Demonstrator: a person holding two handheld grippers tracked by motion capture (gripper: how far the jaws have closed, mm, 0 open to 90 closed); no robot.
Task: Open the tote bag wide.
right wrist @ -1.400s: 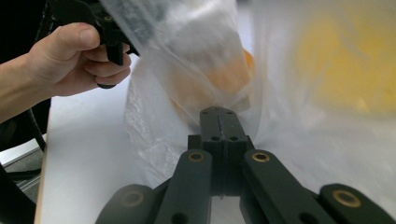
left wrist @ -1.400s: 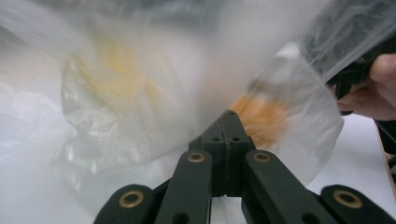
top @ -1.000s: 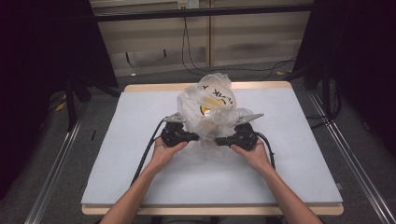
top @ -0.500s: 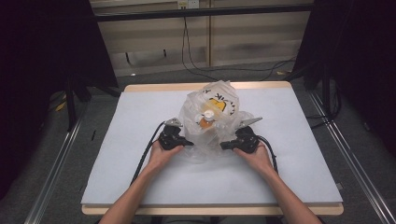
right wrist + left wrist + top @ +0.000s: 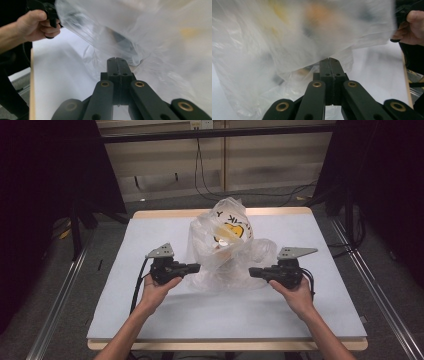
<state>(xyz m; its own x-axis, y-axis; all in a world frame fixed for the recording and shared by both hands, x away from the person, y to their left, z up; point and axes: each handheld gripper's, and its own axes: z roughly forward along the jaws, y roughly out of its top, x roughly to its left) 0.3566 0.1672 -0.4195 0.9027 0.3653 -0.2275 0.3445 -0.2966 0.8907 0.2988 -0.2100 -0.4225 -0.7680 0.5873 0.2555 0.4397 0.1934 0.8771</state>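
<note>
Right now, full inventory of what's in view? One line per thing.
Clear plastic bag: one, translucent with black lettering and a yellow print, centre of the table, bunched upright between the two grippers; contents blurred, something yellow-orange inside.
White table: one, white top with a pale wood edge, carries the bag.
Black cables: a few, hanging down the back wall beyond the table.
Left gripper: one, black with a grey plate on top, left of the bag, jaws closed, tips at the bag's film.
Right gripper: one, black with a grey plate, right of the bag, jaws closed.
Hands: two, one on each gripper.
</note>
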